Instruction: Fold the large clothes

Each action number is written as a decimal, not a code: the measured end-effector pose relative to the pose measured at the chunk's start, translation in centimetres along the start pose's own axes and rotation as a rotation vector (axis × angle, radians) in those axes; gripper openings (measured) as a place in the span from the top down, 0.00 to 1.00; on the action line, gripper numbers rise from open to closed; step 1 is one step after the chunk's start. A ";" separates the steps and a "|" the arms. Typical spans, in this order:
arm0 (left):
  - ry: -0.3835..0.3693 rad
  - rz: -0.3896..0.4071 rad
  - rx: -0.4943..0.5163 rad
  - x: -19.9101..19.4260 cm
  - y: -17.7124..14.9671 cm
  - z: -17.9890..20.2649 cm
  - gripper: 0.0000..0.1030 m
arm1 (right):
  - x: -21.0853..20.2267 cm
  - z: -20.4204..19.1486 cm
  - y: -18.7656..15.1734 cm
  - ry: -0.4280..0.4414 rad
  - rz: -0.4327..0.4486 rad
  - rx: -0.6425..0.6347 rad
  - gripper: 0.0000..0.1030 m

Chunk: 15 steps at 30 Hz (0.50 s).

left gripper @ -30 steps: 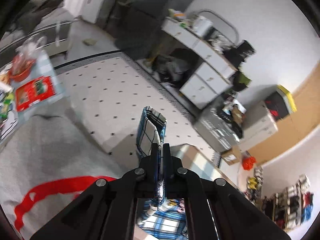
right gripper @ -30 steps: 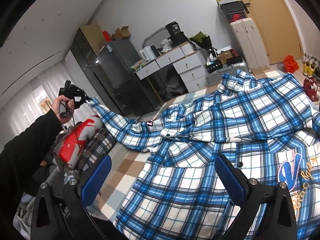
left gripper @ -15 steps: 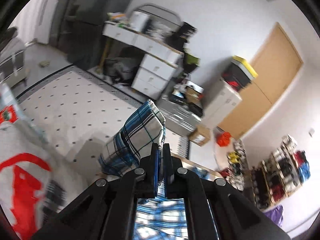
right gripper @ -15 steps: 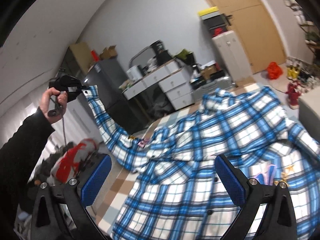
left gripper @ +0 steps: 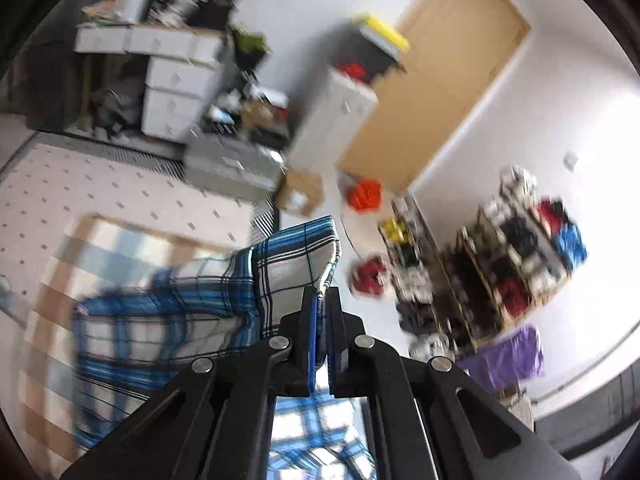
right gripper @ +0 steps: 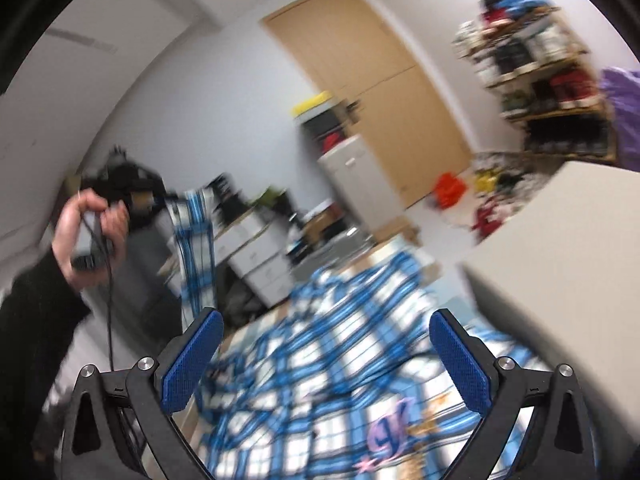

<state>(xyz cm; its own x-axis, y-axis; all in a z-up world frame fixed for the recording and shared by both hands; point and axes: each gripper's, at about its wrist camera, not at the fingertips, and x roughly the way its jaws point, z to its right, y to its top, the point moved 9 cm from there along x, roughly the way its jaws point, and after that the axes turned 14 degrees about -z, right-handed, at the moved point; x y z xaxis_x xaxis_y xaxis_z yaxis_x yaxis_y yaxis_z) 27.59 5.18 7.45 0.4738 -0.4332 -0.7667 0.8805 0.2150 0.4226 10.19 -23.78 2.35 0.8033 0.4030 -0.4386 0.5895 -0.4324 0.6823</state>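
Note:
A large blue and white plaid shirt (right gripper: 344, 364) lies spread on a checked tan surface (left gripper: 52, 276). My left gripper (left gripper: 320, 300) is shut on the shirt's sleeve cuff (left gripper: 296, 264) and holds it high in the air. In the right wrist view the left gripper (right gripper: 156, 200) shows at upper left with the sleeve (right gripper: 196, 252) hanging from it. My right gripper (right gripper: 324, 344) is open and empty above the shirt body. Both views are blurred by motion.
White drawer units (left gripper: 176, 80), a grey case (left gripper: 232, 168) and a cardboard box (left gripper: 300, 196) stand along the far wall by a tan door (left gripper: 436, 92). Shelves of shoes (left gripper: 520, 248) stand at the right. A grey box-like surface (right gripper: 560, 260) stands at the shirt's right.
My left gripper has lifted the sleeve higher and swung it to the right over the shirt. My right gripper has tilted upward and turned right, staying open.

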 end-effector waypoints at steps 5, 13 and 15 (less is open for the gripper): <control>-0.022 -0.150 0.057 7.8 -3.7 2.0 1.00 | -2.9 3.5 2.1 -0.034 0.108 0.103 0.00; -0.009 -0.330 0.120 17.6 -10.9 2.3 1.00 | -5.4 4.5 3.6 -0.044 0.205 0.121 0.00; 0.002 -0.380 0.127 19.4 -12.9 0.9 1.00 | -5.1 4.3 3.6 -0.036 0.196 0.110 0.00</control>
<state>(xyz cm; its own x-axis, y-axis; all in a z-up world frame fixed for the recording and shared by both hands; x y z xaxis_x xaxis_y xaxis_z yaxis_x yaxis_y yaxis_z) 25.44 -6.76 -12.42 0.1153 -0.4590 -0.8809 0.9837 -0.0704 0.1654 8.58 -30.85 4.54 0.9047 0.2743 -0.3259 0.4260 -0.5859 0.6894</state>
